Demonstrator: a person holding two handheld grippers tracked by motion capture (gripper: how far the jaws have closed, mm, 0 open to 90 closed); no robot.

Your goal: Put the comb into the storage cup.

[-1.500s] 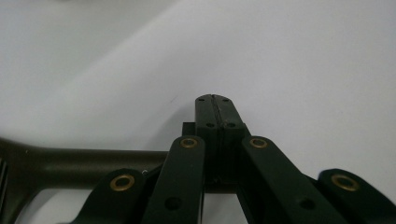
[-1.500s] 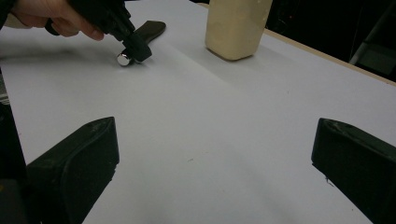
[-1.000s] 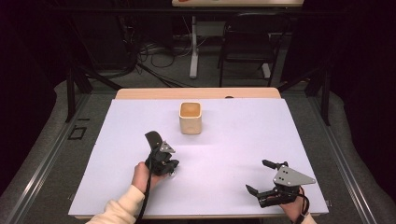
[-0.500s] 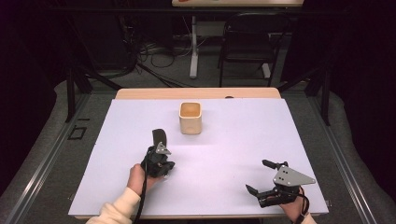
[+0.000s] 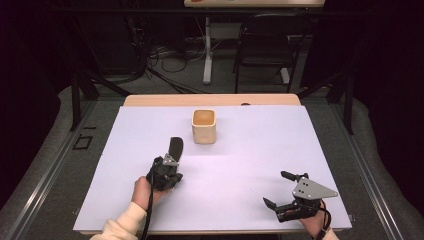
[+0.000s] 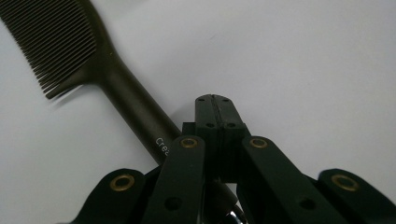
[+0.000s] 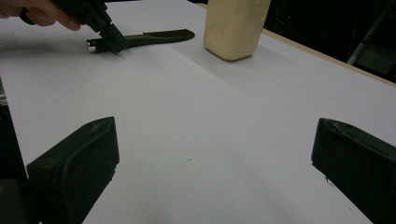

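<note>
So the comb (image 5: 175, 148) is lying flat on the white table sheet (image 5: 240, 200), a bit left of centre, just in front of the little beige cup (image 5: 204, 126) but not touching it. Its long axis runs roughly front to back: toothed end points away toward the cup side, handle end comes back toward the person. In the left gripper view the teeth (image 6: 46, 42) sit up top-left and the handle runs diagonally down under the jaws. The left gripper (image 5: 167, 170) is right over that handle end, jaws pressed together with the handle beside them, not between. The right gripper (image 5: 280, 192) sits near the front right corner, jaws spread wide on nothing. Room behind is dark, cables and a chair (image 5: 265, 50) on the floor.
</note>
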